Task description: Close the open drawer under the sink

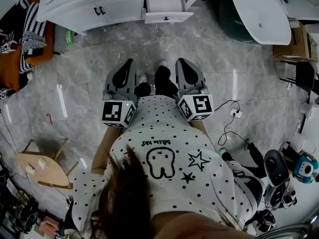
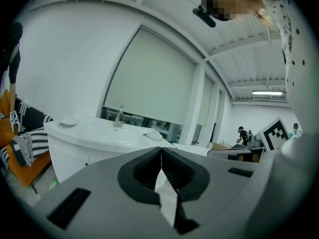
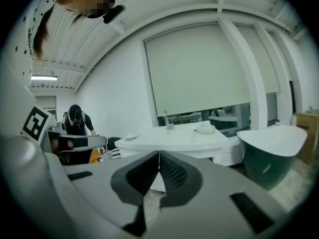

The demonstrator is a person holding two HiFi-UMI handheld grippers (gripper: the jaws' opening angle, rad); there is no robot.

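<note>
Grey left hand-held gripper [image 1: 128, 63]: we hold it w/ jaws pressed together, nothing btwn them. White drawer [image 1: 167, 9] juts open from sink cabinet [image 1: 99, 6], well ahead of us. Right hand-held gripper [image 1: 180, 62]: jaws also together, empty.

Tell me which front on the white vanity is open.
The drawer with the small dark knob, near the vanity's right end: it juts out from the front, while the doors with dark handles to its left sit flush.
</note>
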